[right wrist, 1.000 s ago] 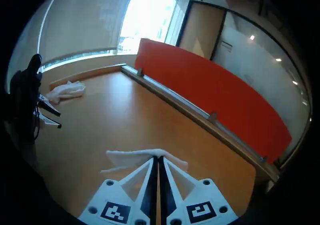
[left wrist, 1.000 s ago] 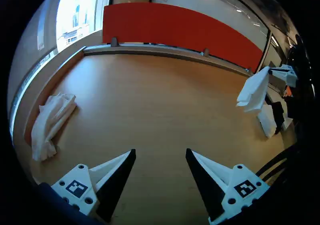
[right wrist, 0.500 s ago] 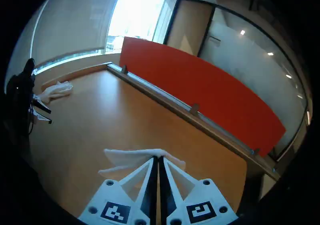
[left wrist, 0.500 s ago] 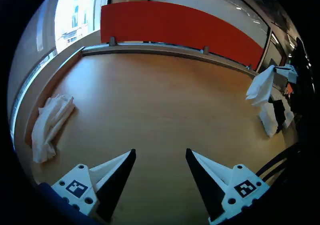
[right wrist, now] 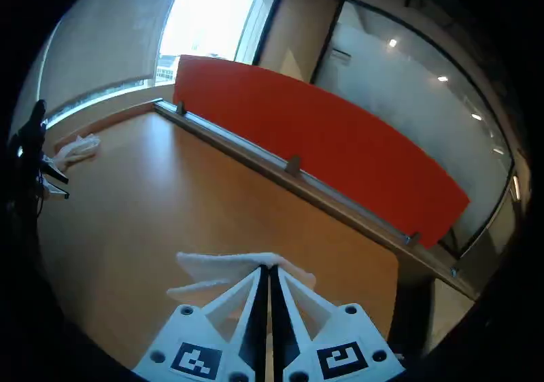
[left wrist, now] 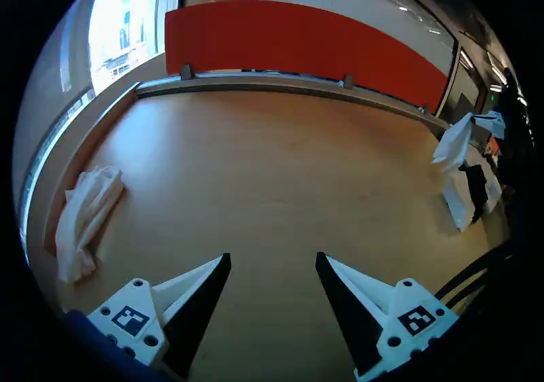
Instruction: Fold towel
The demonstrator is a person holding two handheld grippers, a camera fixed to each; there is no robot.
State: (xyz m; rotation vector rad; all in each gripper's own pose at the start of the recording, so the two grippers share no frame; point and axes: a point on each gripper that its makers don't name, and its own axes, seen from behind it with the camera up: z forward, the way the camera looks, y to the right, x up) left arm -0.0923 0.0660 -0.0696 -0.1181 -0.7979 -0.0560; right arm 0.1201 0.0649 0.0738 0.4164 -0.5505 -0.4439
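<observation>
Jaws of the left gripper (left wrist: pixel 272 263) stand wide apart in the left gripper view, holding nothing, low over the bare wood of the table (left wrist: pixel 272 164). Off to their left, near the table's edge, lies a crumpled towel (left wrist: pixel 85 222). At the far right the towel (left wrist: pixel 454 144) hangs clear of the table, above a flat white cloth (left wrist: pixel 459 209) with something dark on it. What holds the hanging towel is too small to make out there. A red panel (left wrist: pixel 299 42) closes off the table's far side. In the right gripper view the right gripper (right wrist: pixel 267 268) has its jaws pressed together on a bunched fold of the towel (right wrist: pixel 231 270), which fans out just past the tips, above the wood. The crumpled towel (right wrist: pixel 75 151) shows small at the far left, well apart. Judging by this, folding proper has not begun: the step in hand looks like getting the towel to the open middle of the table. The next move would call for lowering it onto the bare wood and letting the empty left jaws take a free corner, so that the two can pull it flat before the first fold. Gripped in a bunch as it is, the corners may be hard to find.
</observation>
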